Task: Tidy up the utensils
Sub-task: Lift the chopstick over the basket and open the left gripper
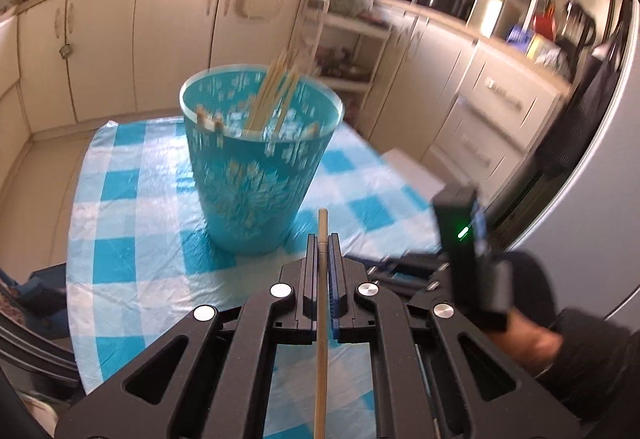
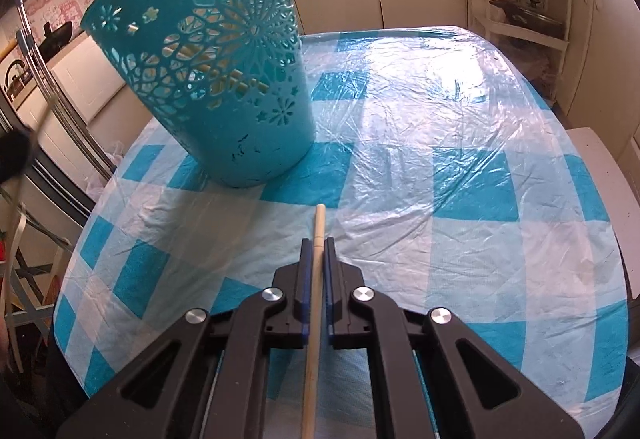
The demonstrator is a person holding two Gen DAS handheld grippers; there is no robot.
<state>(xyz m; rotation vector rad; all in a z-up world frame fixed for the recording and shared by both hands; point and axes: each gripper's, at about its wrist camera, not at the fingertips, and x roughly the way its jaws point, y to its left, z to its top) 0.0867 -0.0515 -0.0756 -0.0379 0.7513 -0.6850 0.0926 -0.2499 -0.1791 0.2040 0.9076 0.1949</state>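
Note:
A teal perforated basket (image 1: 256, 175) stands on the checked tablecloth, with several wooden chopsticks (image 1: 276, 95) leaning inside it. My left gripper (image 1: 323, 241) is shut on a wooden chopstick (image 1: 322, 303), whose tip pokes out past the fingertips, just short of the basket's base. In the right wrist view the same basket (image 2: 216, 79) stands ahead and to the left. My right gripper (image 2: 318, 242) is shut on another wooden chopstick (image 2: 316, 279), above the cloth and short of the basket. The right gripper's body (image 1: 464, 239) and the hand holding it show at the right of the left wrist view.
The table (image 2: 460, 143) carries a blue and white checked cloth under clear plastic. Cream kitchen cabinets (image 1: 152, 39) and an open shelf unit (image 1: 344, 39) stand behind it. A white seat (image 2: 600, 175) sits at the table's right edge, a folding frame (image 2: 24, 271) at its left.

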